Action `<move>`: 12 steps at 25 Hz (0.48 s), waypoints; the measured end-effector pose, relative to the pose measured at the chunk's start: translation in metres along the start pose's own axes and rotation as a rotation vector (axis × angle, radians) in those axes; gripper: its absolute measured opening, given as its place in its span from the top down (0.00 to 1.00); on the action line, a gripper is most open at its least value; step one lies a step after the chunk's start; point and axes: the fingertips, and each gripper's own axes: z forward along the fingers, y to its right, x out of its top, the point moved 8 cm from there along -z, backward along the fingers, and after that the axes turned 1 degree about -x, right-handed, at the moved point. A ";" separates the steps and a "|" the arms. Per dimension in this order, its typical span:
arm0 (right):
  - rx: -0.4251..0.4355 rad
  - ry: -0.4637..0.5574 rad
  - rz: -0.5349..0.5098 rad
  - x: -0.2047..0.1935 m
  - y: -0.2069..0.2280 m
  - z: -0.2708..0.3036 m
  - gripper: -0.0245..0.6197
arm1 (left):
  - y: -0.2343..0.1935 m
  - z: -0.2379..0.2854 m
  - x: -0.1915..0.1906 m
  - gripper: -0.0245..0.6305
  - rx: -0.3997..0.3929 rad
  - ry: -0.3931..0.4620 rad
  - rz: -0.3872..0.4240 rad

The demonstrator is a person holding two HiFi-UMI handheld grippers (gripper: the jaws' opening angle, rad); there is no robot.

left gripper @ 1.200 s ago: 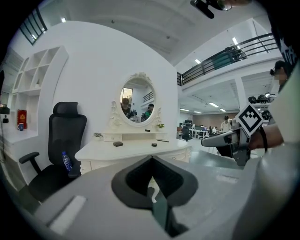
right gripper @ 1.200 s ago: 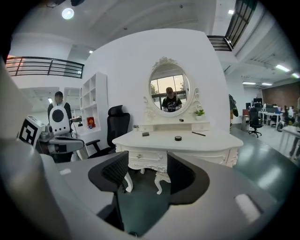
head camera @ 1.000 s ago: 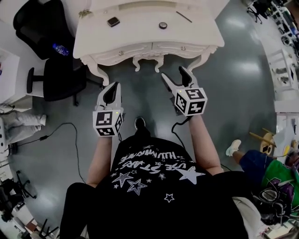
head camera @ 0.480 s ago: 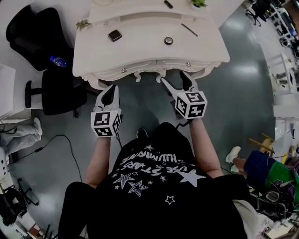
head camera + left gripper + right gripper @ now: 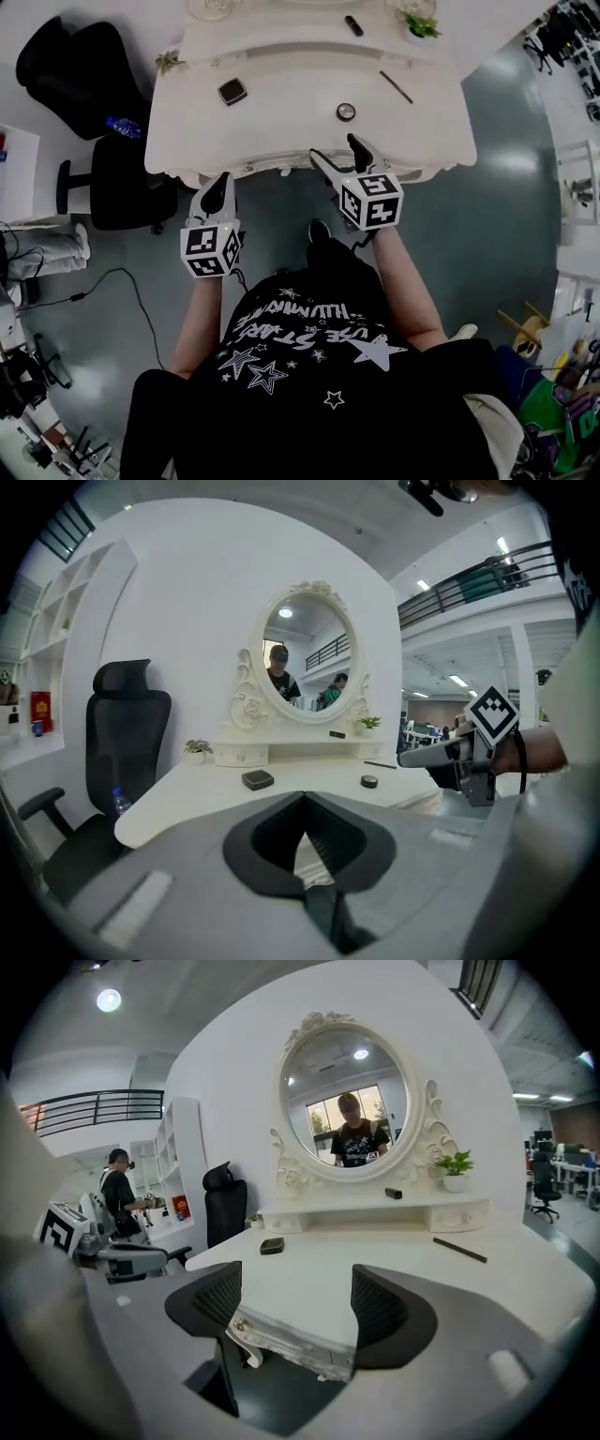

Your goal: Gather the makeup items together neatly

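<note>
White vanity [image 5: 281, 98] closer vs prev, right gripper [image 5: 335, 147] at its edge

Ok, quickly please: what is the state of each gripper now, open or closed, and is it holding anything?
Left gripper: closed, fingers together, holding nothing.
Right gripper: open, holding nothing.

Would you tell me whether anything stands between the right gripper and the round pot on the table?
Nothing visible does. The right gripper, fingers apart, sits at the tabletop edge; only bare white surface separates it from the round pot. The pencil and square compact lie off to either side.
</note>
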 end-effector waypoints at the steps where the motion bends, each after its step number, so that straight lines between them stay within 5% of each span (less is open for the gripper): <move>1: 0.017 0.000 -0.008 0.007 0.006 0.009 0.35 | 0.000 0.008 0.004 0.96 0.015 0.002 -0.003; 12: 0.237 -0.070 -0.080 0.040 0.025 0.105 0.36 | 0.000 0.040 0.020 0.96 0.223 0.001 -0.039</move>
